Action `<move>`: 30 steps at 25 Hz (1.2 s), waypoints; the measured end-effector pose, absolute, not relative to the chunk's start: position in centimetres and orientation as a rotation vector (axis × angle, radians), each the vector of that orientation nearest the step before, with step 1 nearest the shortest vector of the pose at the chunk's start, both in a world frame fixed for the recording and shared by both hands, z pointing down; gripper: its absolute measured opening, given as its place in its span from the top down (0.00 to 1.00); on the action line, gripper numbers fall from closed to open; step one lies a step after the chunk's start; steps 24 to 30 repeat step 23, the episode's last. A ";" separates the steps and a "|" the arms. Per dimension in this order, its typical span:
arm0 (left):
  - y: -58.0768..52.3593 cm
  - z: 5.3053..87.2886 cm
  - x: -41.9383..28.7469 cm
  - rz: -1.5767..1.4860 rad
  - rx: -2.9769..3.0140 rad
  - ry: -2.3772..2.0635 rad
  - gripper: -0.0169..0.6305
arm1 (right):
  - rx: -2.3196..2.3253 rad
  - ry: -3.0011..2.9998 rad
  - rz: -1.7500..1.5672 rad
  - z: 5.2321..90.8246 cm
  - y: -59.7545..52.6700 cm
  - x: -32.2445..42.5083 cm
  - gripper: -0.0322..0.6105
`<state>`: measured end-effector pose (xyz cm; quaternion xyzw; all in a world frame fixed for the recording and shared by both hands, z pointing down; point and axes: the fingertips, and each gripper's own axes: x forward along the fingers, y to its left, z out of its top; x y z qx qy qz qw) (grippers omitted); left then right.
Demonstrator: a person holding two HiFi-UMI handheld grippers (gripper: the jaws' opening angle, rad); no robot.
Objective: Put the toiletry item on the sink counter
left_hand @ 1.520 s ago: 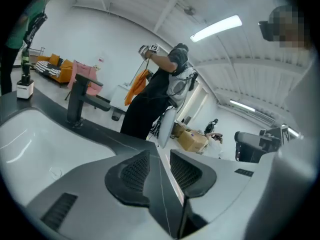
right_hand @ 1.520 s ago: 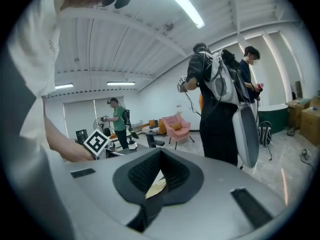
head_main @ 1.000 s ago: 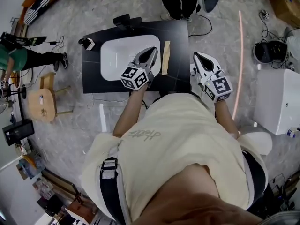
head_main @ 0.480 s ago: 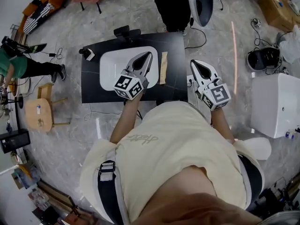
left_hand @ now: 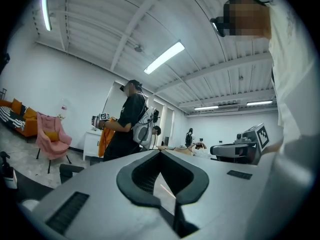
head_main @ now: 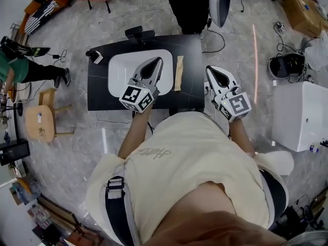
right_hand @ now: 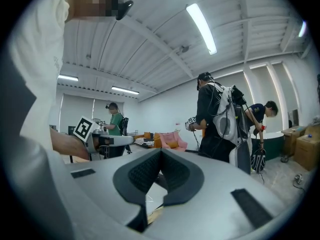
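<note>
The toiletry item [head_main: 178,73], a narrow tan strip, lies flat on the black worktop [head_main: 192,55], just beside the right edge of the white sink [head_main: 120,68] and lengthwise along it. The left gripper [head_main: 156,60] hangs over the sink, its tip pointing toward the far side of the worktop; the item lies just to its right in the head view, apart from it. The jaws are closed, tips together, with nothing between them. The right gripper [head_main: 210,69] is off the worktop's right edge, over the floor, so the item lies to its left, between the two grippers and nearer the left one. Its jaws are closed too and hold nothing. Both gripper views look out level across the room at standing people, not at the worktop, and neither shows the item.
</note>
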<state>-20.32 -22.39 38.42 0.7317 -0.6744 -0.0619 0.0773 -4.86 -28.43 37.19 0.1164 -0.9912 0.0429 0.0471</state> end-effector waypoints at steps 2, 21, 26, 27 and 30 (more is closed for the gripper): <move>-22.2 38.7 -20.3 -0.182 2.189 -2.013 0.97 | 0.347 -3.022 0.137 37.4 -28.2 -5.1 0.96; -21.9 40.7 -21.2 -0.150 2.164 -1.960 0.97 | 0.336 -2.994 0.116 38.7 -28.1 -6.9 0.96; -22.0 40.7 -21.4 -0.155 2.160 -1.967 0.97 | 0.329 -2.992 0.124 38.8 -28.3 -7.2 0.96; -22.0 40.7 -21.4 -0.155 2.160 -1.967 0.97 | 0.329 -2.992 0.124 38.8 -28.3 -7.2 0.96; -22.0 40.7 -21.4 -0.155 2.160 -1.967 0.97 | 0.329 -2.992 0.124 38.8 -28.3 -7.2 0.96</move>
